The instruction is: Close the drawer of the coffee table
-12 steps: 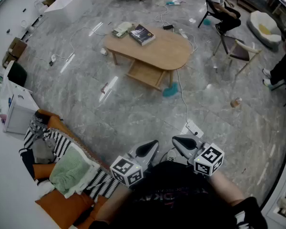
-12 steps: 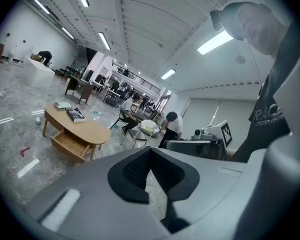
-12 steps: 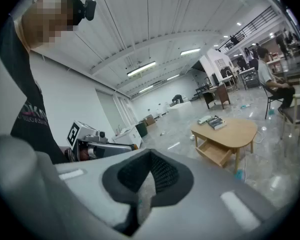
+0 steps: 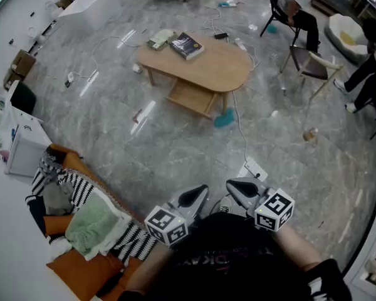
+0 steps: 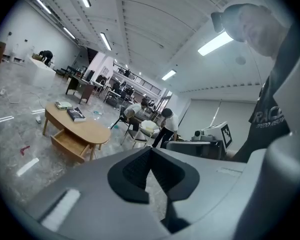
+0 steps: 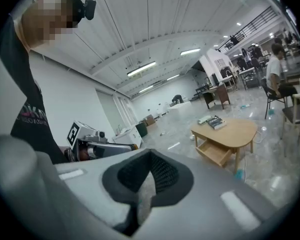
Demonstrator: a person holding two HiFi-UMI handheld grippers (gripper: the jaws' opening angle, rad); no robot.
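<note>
A light wooden oval coffee table (image 4: pixel 222 66) stands out on the grey marble floor, well away from me. Its drawer (image 4: pixel 189 97) is pulled out toward me and looks empty; the drawer (image 5: pixel 69 143) and table (image 6: pixel 233 130) also show small in both gripper views. A dark book (image 4: pixel 187 44) and a paler booklet (image 4: pixel 160 39) lie on the tabletop. My left gripper (image 4: pixel 197 197) and right gripper (image 4: pixel 238 188) are held side by side close to my body, both shut with nothing between the jaws, pointing toward the table.
A sofa end with orange cushions and a striped blanket (image 4: pixel 81 199) sits at my left. A white cable (image 4: pixel 241 130) runs across the floor to a power strip (image 4: pixel 255 168). A teal object (image 4: pixel 224 119) lies by the table leg. Chairs (image 4: pixel 313 68) and people (image 4: pixel 301 5) are at the far right.
The grippers and table have not moved. The people at the far right have shifted position by the chairs.
</note>
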